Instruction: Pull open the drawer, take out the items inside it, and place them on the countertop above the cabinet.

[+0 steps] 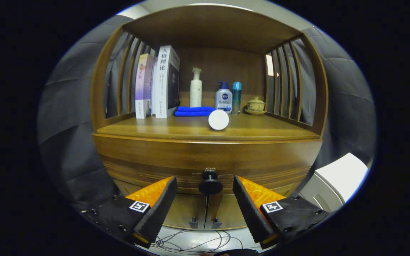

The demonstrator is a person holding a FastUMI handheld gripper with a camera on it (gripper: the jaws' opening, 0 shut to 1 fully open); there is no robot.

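A wooden cabinet stands straight ahead. Its drawer front [148, 167] is closed and carries a round dark knob [210, 185]. My gripper [205, 183] is open, and the knob sits between the two fingertips without either touching it. Above the drawer lies the wooden countertop [155, 129]. A white round object [218, 120] rests on it near the front edge. The inside of the drawer is hidden.
At the back of the countertop stand books [160, 83], a white pump bottle [195, 89], a folded blue cloth [194, 111], a blue-capped pump bottle [223, 97], a teal bottle [236, 96] and a small lidded pot [256, 105]. Two lower doors [205, 213], floor cables [190, 243], a white box [336, 181].
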